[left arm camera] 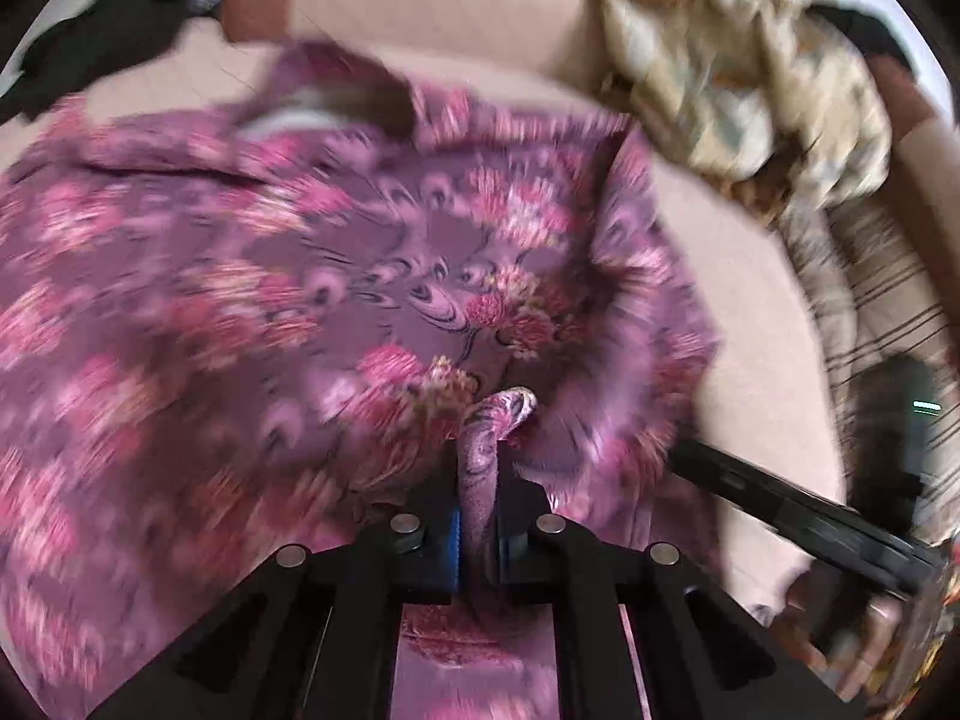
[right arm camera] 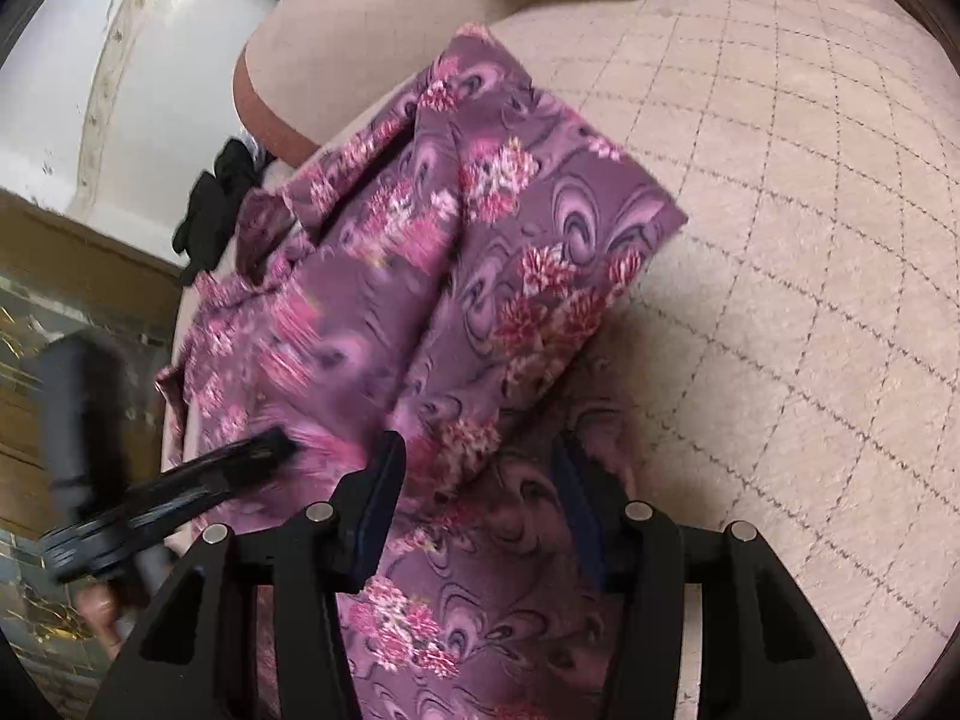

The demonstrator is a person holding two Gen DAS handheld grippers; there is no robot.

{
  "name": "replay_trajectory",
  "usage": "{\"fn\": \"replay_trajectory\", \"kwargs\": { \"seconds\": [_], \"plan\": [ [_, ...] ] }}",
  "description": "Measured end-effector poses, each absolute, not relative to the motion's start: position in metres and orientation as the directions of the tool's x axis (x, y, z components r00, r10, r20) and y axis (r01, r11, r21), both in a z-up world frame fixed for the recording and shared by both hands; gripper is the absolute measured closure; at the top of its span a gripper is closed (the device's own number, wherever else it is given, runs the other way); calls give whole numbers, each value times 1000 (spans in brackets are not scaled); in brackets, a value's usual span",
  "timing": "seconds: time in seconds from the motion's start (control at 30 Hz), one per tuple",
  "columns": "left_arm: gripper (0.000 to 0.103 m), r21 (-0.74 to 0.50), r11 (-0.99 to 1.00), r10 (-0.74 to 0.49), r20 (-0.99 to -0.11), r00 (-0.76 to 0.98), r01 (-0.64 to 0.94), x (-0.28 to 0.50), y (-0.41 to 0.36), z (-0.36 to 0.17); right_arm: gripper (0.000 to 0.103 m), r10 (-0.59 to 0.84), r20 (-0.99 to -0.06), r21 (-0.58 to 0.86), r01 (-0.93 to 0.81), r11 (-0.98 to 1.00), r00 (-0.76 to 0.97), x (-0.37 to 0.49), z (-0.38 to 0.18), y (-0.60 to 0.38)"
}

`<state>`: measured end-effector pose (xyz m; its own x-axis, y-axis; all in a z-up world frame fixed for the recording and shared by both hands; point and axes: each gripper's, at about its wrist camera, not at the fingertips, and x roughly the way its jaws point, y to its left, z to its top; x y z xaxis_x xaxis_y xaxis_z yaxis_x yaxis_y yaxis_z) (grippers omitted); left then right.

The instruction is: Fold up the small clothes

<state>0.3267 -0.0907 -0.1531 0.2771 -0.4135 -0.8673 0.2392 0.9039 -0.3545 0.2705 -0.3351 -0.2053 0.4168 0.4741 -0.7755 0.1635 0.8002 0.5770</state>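
Observation:
A purple garment with pink flowers (left arm camera: 360, 252) lies spread on a beige quilted surface (right arm camera: 780, 240); it also shows in the right wrist view (right arm camera: 480, 276), partly folded over itself. My left gripper (left arm camera: 478, 516) is shut on a bunched edge of the garment. My right gripper (right arm camera: 480, 480) is open, with its fingers on either side of the cloth, which lies between and under them. The left gripper's black finger (right arm camera: 240, 462) shows at the left of the right wrist view. The right gripper's finger (left arm camera: 780, 504) shows at the lower right of the left wrist view.
A beige patterned cloth heap (left arm camera: 738, 72) lies at the far right of the surface. A black cloth (left arm camera: 108, 36) lies at the far left edge, also visible in the right wrist view (right arm camera: 210, 210). A striped fabric (left arm camera: 888, 312) is at the right. A white wall (right arm camera: 120, 60) stands beyond the surface edge.

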Motion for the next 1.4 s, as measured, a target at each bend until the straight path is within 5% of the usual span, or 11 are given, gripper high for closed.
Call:
{"fn": "replay_trajectory", "kwargs": {
  "seconds": [0.1,0.37,0.5,0.7,0.83,0.97,1.23,1.37,1.4],
  "plan": [
    [96,-393,903,-430,-842,326,175,295,-55,-131,52,477,-765,580,139,803,433,271,-199,-331],
    [93,-366,929,-364,-884,293,50,259,0,-178,52,501,-744,599,112,793,442,270,-198,-327],
    [56,-363,929,-364,-861,356,72,258,3,-172,52,463,-765,562,114,819,447,270,-200,-325],
    [52,-307,945,-323,-838,440,108,263,16,-122,52,507,-715,652,197,732,481,271,-189,-354],
    [17,-356,922,-384,-783,490,155,288,10,-64,52,524,-733,665,291,688,435,306,-189,-369],
    [15,-343,903,-425,-805,415,259,341,-51,-46,52,539,-700,708,353,612,468,320,-205,-383],
    [16,-368,887,-437,-866,245,279,473,-175,-101,53,618,-624,782,390,487,479,328,-235,-400],
    [20,-325,923,-361,-917,171,207,538,-211,-138,75,614,-629,777,412,476,477,332,-241,-404],
    [33,-327,927,-354,-925,140,183,547,-216,-149,81,620,-628,777,418,470,471,332,-242,-405]
  ]
}}
